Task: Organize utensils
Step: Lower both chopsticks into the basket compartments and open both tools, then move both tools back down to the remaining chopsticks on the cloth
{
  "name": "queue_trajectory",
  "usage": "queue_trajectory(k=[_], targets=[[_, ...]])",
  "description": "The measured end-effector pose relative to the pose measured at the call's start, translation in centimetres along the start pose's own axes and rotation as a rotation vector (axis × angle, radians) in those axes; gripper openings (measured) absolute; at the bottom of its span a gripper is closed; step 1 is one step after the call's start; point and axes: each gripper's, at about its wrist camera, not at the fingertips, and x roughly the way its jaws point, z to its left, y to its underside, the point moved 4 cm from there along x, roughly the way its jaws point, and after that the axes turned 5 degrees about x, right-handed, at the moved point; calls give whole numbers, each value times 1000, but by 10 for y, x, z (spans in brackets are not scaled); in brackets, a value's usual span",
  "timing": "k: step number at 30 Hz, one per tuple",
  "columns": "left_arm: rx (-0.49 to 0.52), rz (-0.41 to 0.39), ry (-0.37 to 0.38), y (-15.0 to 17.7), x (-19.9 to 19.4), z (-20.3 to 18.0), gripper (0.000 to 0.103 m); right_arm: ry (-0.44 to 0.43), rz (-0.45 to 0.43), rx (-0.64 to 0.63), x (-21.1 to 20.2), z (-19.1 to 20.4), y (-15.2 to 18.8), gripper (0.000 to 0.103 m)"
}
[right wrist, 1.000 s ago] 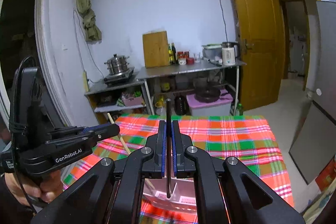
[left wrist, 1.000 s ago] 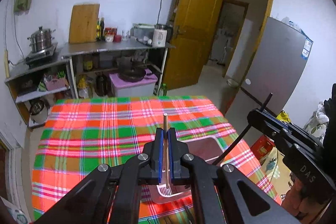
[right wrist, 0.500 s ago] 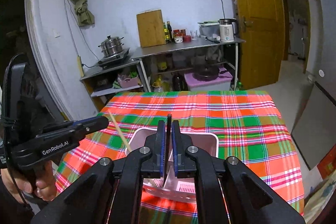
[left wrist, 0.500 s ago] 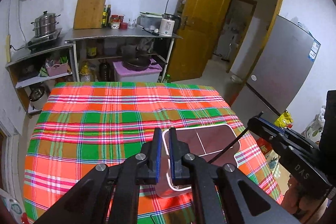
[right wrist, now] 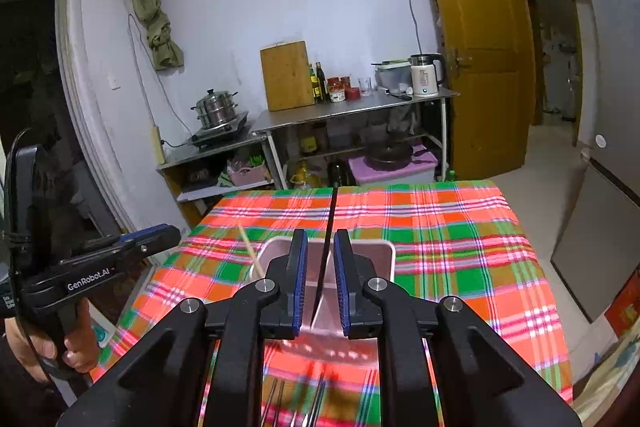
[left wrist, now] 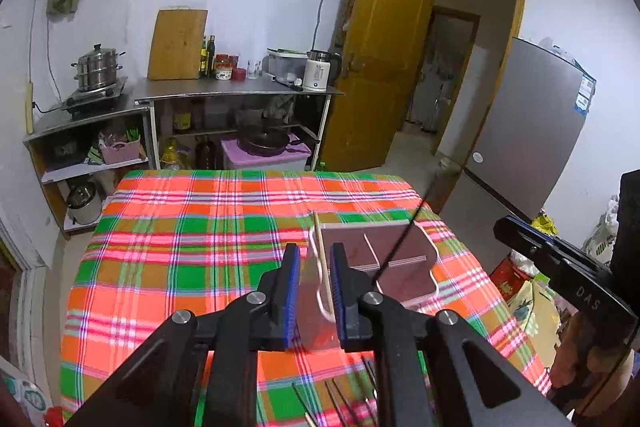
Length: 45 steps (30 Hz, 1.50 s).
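Note:
A pink divided utensil holder [left wrist: 433, 255] stands on the plaid tablecloth [left wrist: 192, 227]. A wooden chopstick [left wrist: 318, 239] leans in its near left corner, between the pads of my left gripper [left wrist: 314, 255]. Those jaws are opening and no longer press on it. A black chopstick [right wrist: 331, 215] stands in the holder [right wrist: 386, 249] between the pads of my right gripper [right wrist: 320, 239], which is also opening, with gaps on both sides. Each view shows the other gripper beside the holder: the right one [left wrist: 504, 225] and the left one [right wrist: 160, 233].
Several dark utensils [left wrist: 340, 401] lie on the cloth just below the grippers, near the table's front edge. A metal shelf unit [left wrist: 240, 95] with pots, bottles and a kettle stands beyond the table. A person's hand [right wrist: 60, 347] holds the left gripper.
Both grippers have come down and forward over the holder. Their jaws, shut on the chopsticks a second ago, have parted, and each chopstick now leans loose in the holder.

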Motion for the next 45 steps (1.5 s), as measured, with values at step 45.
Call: queue_trajectory(k=[45], targets=[[-130,330,2,217,32,-24,15,26,249,38,-24,-10,182,14]])
